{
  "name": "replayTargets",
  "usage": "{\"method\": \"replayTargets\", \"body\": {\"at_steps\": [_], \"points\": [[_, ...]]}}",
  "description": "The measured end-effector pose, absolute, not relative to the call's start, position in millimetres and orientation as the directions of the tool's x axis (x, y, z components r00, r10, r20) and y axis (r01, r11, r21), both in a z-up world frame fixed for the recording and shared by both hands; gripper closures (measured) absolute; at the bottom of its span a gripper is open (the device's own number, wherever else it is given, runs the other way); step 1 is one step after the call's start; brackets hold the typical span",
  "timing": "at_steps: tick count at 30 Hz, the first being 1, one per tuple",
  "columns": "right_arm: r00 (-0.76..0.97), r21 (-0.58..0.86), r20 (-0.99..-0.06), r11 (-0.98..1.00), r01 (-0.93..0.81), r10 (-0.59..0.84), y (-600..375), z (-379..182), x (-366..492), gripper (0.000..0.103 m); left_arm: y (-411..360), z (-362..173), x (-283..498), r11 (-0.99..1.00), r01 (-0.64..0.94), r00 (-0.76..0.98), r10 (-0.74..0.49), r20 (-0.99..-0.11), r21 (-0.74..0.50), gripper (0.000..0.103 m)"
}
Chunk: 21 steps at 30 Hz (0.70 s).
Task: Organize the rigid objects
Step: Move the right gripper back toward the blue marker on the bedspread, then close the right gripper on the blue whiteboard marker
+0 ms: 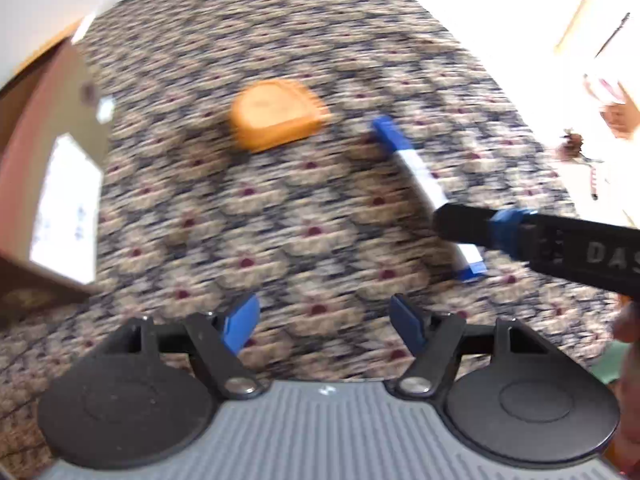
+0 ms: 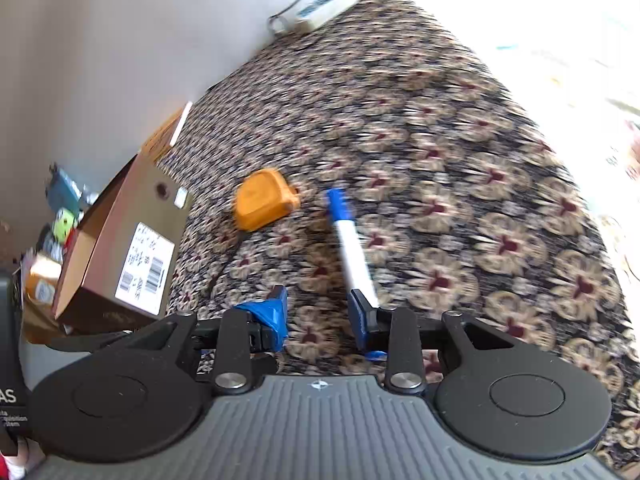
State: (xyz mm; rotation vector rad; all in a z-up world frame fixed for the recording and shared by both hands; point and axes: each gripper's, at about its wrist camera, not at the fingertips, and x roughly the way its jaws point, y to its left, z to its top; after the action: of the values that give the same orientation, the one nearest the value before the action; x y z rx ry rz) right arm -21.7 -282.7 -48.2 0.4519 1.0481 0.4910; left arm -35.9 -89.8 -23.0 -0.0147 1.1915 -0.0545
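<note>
On the patterned carpet [image 2: 460,200] lies a blue-and-white marker [image 2: 352,248], an orange rounded case [image 2: 264,204] just left of its capped end. A cardboard box [image 2: 120,256] sits further left of the marker. Both tools hang over the carpet — left hand-held gripper [image 1: 324,322] and right hand-held gripper [image 2: 318,316], fingers apart, empty.

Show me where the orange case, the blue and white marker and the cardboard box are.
orange case [image 2: 264,204]: right wrist view, middle of its top face.
blue and white marker [image 2: 354,254]: right wrist view, white barrel.
cardboard box [image 2: 120,256]: right wrist view, brown side wall beside the label.
</note>
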Motion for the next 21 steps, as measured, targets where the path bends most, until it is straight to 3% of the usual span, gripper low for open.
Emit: {"method": "replayTargets", "body": {"at_steps": [9, 21], "points": [[0.471, 0.645, -0.652, 0.761, -0.066, 0.594, -333, -59, -15, 0.088, -133, -30, -12, 0.985, 0.151, 0.417, -0.146, -0.897, -0.09, 0.03], [0.462, 0.804, -0.521, 0.594, -0.018, 0.718, -335, -92, 6, 0.088, -124, -39, 11, 0.962, 0.188, 0.407, -0.258, -0.876, -0.196, 0.029]]}}
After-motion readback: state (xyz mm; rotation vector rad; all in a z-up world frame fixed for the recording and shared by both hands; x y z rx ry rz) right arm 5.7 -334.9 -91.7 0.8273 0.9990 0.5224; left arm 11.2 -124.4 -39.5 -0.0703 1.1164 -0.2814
